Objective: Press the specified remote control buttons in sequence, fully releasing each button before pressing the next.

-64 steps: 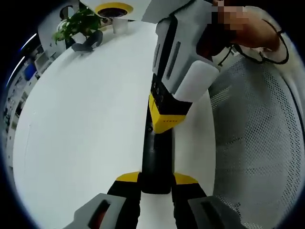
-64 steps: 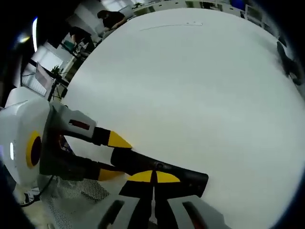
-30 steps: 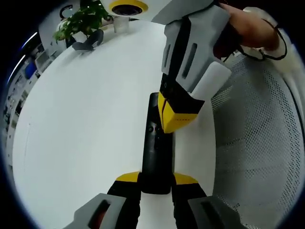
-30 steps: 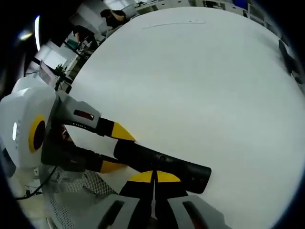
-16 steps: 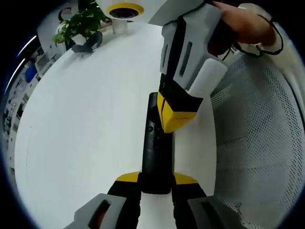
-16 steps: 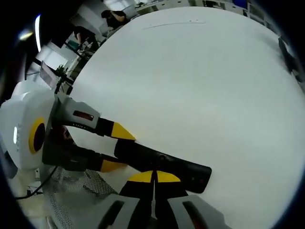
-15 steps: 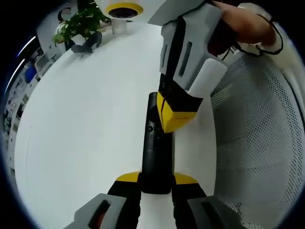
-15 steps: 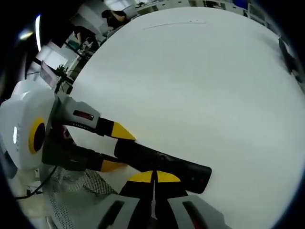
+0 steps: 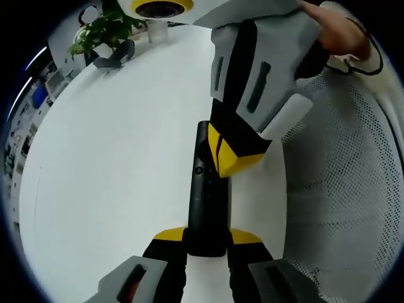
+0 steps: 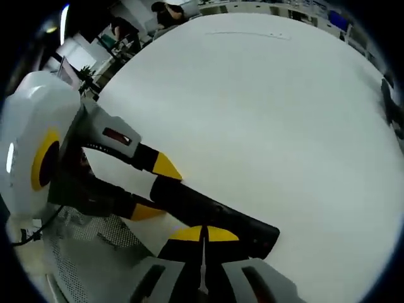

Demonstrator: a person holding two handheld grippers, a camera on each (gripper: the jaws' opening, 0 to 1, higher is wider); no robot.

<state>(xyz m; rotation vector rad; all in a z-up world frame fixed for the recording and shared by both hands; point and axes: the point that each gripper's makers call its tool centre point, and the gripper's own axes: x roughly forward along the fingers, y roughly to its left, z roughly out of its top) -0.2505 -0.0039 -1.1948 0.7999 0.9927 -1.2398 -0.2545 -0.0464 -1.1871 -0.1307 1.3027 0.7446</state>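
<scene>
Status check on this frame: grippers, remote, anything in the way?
Left gripper clamped on remote. Right gripper shut, tips over the remote's button face. White table bare around it.

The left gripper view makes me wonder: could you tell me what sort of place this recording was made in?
Probably an office or lab. A large white table carries a potted plant, a mesh-backed chair stands beside it, and the right gripper view shows desks with a person beyond the table's far edge.

Left hand-held gripper [image 9: 207,243] is clamping with jaws closed in. Right hand-held gripper [image 9: 232,165] is angling downward, yellow tips together. Person's hand [image 9: 338,35] is gripping it.
</scene>
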